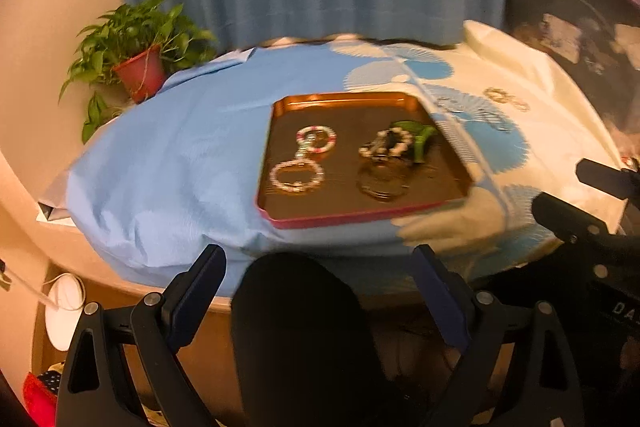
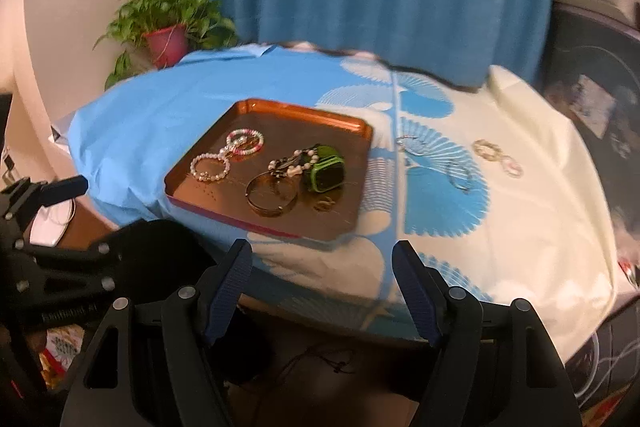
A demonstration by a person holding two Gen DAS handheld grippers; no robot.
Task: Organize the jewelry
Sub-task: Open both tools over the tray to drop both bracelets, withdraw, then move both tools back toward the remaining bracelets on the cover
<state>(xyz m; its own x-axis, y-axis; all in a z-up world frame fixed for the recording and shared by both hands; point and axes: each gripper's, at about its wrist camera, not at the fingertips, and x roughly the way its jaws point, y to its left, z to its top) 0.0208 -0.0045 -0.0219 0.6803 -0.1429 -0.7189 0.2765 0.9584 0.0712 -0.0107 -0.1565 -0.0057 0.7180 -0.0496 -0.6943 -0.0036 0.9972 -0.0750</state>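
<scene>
Our cloth-covered table (image 2: 500, 227)
On it we see the tray (image 2: 360, 131) left, loose rings (image 2: 486, 149) far right.

Both views are rather dim with a warm orange tint, and the light is soft, without hard shadows. Motion blur smears the whole picture, strongest on the tray (image 1: 280, 215) at the centre. The fisheye lens bends the edges, and the corners are black.
</scene>
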